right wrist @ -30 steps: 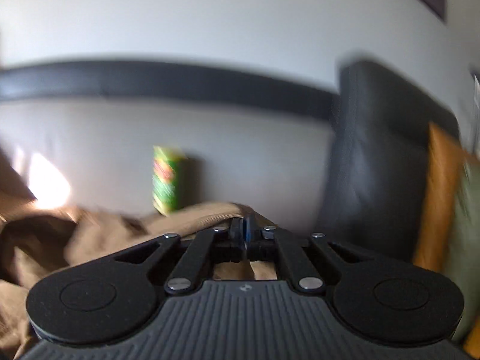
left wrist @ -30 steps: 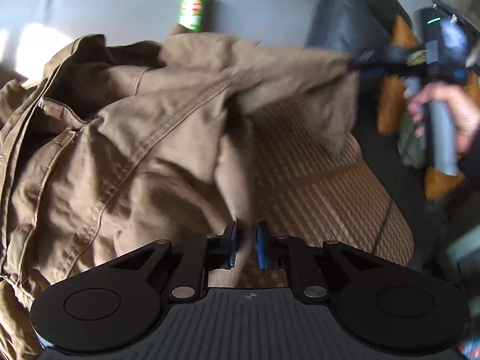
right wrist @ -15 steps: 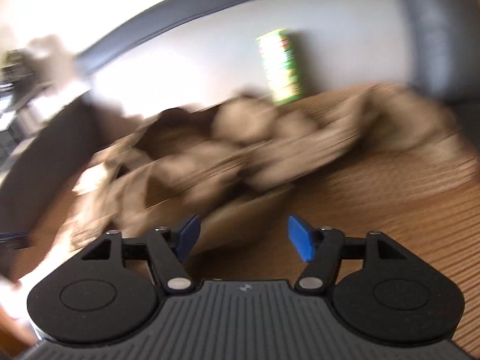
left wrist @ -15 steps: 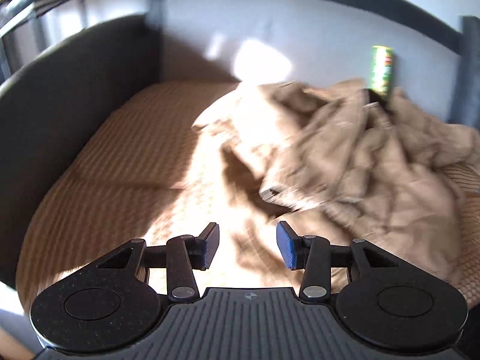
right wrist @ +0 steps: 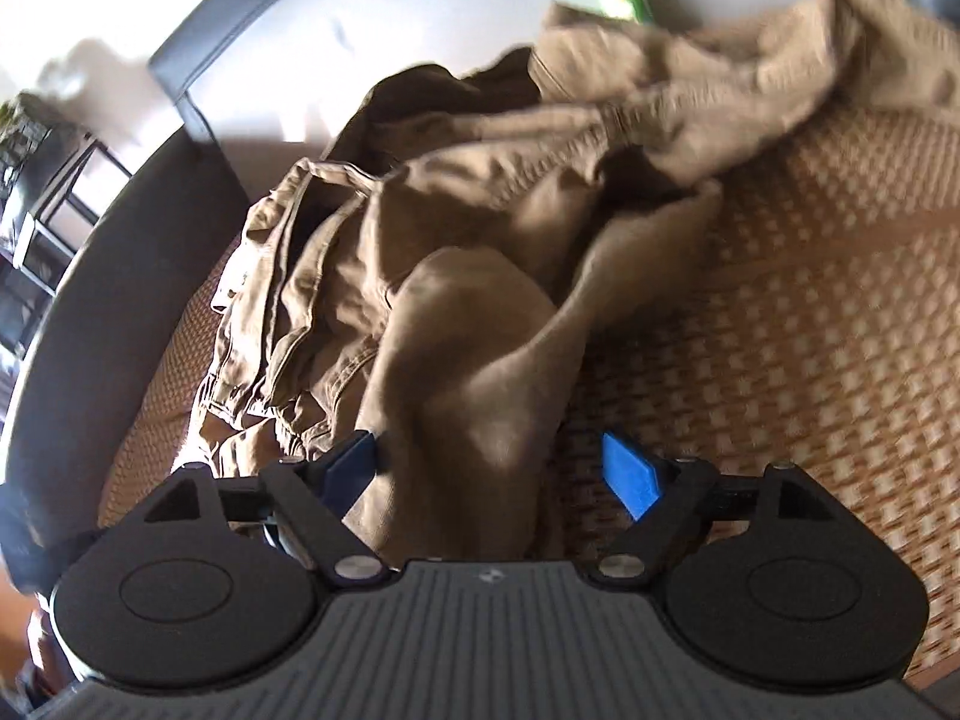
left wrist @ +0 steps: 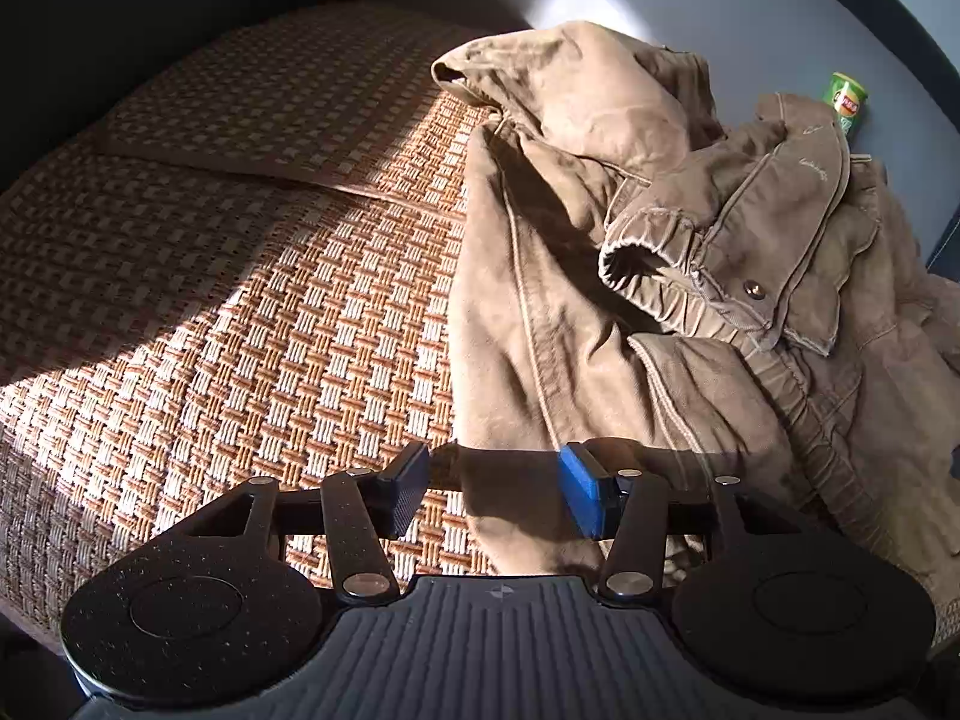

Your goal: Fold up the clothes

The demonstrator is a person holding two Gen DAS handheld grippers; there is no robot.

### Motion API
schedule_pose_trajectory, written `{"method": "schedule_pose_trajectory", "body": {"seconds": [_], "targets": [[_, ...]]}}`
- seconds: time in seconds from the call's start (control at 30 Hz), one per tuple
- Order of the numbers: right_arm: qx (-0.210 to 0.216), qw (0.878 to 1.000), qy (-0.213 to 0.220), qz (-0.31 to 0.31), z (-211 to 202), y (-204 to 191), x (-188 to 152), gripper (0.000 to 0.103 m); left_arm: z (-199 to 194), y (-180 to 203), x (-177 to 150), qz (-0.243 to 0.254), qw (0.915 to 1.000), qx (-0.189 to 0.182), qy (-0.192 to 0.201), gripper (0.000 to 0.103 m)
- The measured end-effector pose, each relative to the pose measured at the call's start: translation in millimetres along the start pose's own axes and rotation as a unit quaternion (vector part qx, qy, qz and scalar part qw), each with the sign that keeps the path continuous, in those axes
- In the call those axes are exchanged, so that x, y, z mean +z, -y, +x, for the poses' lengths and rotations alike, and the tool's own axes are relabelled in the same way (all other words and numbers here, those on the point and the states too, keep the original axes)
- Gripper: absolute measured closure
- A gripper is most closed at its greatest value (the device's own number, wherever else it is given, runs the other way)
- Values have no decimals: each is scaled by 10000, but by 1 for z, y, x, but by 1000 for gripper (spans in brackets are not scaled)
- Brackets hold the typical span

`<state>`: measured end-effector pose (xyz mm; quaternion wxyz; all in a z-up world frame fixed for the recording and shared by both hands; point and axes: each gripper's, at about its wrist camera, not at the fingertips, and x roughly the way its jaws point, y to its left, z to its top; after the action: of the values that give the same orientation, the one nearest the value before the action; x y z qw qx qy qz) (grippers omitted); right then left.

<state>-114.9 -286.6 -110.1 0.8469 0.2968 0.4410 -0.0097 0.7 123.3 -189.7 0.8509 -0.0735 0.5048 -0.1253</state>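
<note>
Left wrist view: the woven mat lies bare and open on the side of the brown jacket away from the green can, running out to the dark sofa arm. My left tool hovers at the jacket's near edge with its fingers spread apart, gripping nothing; the hem fabric sits between and just below them. The jacket is crumpled in a heap on the mat, its long axis running from my tool up toward the pale sofa back, where the green can stands just behind the heap. A gathered elastic cuff lies on top of the pile with its opening turned toward the bare mat, and a snap button shows near it. Seams are pale and topstitched; sun lights the upper folds, shadow fills the creases.

Right wrist view, somewhat blurred: my right tool is also spread wide, holding nothing, with a hanging fold of the jacket rising between its fingers. Open mat stretches away from the jacket here too, and the dark sofa arm curves round the jacket's far side.
</note>
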Motion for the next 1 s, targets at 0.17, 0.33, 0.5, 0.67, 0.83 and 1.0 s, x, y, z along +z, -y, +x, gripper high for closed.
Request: {"method": "schedule_pose_trajectory", "body": {"seconds": [0.17, 0.33, 0.5, 0.67, 0.83, 1.0], "targets": [[379, 9933, -783, 766, 32, 15, -7, 42, -2, 22, 6, 98, 9999, 31, 9, 103], [963, 9918, -527, 660, -18, 24, 11, 99, -44, -11, 14, -537, 9974, -128, 456, 103], [943, 9950, 202, 241, -108, 38, 34, 100, -91, -39, 12, -571, 9946, -424, 750, 103], [413, 9978, -135, 495, -100, 74, 5, 101, -66, -39, -21, -48, 9996, -247, 129, 103], [-318, 9926, -811, 842, -58, 111, -36, 97, -45, -54, -51, 177, 9991, 335, -175, 95], [-822, 9951, -394, 382, -81, 91, -30, 66, -93, -30, -29, 668, 9961, 345, 472, 80]]}}
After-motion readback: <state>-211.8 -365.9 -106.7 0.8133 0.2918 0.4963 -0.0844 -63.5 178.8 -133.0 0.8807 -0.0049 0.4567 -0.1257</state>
